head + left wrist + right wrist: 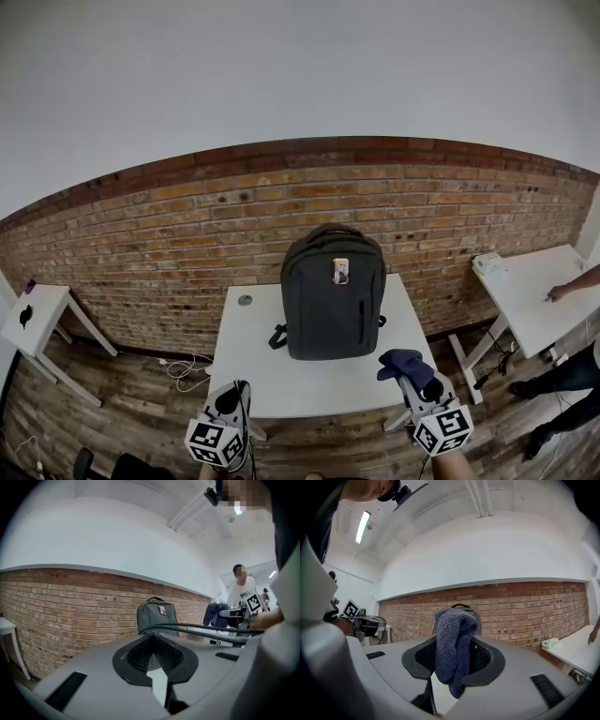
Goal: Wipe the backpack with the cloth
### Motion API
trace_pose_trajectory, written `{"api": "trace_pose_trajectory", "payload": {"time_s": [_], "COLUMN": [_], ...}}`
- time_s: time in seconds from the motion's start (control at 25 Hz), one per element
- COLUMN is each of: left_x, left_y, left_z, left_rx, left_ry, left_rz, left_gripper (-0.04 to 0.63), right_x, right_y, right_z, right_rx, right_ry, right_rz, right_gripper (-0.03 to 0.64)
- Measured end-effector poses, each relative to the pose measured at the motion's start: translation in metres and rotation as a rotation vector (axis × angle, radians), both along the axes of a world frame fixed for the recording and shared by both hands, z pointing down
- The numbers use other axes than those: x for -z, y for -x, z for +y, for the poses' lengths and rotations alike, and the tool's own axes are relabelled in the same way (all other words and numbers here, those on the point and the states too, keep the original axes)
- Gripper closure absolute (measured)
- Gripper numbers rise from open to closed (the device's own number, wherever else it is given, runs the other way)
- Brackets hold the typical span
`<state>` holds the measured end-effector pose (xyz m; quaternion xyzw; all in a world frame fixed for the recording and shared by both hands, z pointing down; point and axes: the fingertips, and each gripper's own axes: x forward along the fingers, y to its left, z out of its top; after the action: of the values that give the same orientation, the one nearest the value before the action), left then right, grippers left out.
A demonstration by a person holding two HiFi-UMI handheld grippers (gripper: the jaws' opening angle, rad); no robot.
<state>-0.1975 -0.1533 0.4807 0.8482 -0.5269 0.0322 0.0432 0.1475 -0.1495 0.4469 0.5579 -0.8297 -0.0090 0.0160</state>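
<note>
A dark grey backpack (333, 295) stands upright at the back of a white table (253, 361), against the brick wall. My right gripper (411, 373) hovers over the table's front right corner, shut on a dark blue cloth (401, 362) that drapes over its jaws. In the right gripper view the cloth (454, 648) hangs in front of the backpack (477, 620) and hides most of it. My left gripper (231, 397) is at the table's front left edge, shut and empty. From the left gripper view the backpack (157, 616) stands well ahead of the jaws.
A small white side table (37, 314) stands at the far left. Another white table (539, 291) at the right has a person's hand (562, 292) and a white item (489, 265) on it. Cables (183, 370) lie on the wooden floor.
</note>
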Motion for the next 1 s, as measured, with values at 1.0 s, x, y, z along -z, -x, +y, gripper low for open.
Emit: {"api": "trace_pose_trajectory", "payload": {"time_s": [1.0], "left_x": [-0.009], "left_y": [-0.037], "left_z": [-0.094], "left_rx": [0.069], "left_ry": [0.043], "left_rz": [-0.007], "left_gripper": [0.600], "right_x": [0.113], "right_y": [-0.001], "right_z": [-0.280], "right_rx": [0.197], "right_ry": [-0.085], "right_rz": [0.162], "right_gripper": [0.500]}}
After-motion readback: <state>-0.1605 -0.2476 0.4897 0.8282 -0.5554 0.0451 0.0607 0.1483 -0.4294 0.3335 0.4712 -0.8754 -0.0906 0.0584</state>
